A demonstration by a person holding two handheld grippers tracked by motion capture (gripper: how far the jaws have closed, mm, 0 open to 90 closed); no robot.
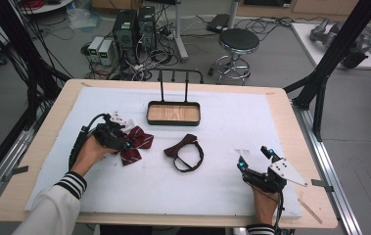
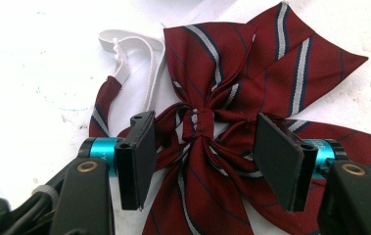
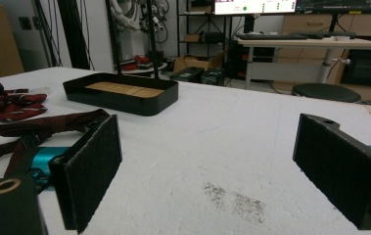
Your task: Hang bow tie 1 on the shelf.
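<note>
Your left tool [image 2: 200, 156] is straddling the striped bow tie's [image 2: 232, 98] knot near the counter's [image 1: 271, 122] left edge, jaws half open, seemingly not gripping; your right tool [image 3: 207, 171] is sitting wide open, empty.

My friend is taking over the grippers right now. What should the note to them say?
Left gripper: jaws open on either side of the knot of the dark red striped fabric bow tie, pads not yet pressing.
Right gripper: open, holding nothing, low over the white foam table cover.
The plain brown fabric bow tie with its strap loop lies mid-table. The black metal tray with a wooden floor stands behind, with nothing in it.
Done: nothing lifted.
Left: probably grip the red bow tie and move both ties, perhaps to the tray.
</note>
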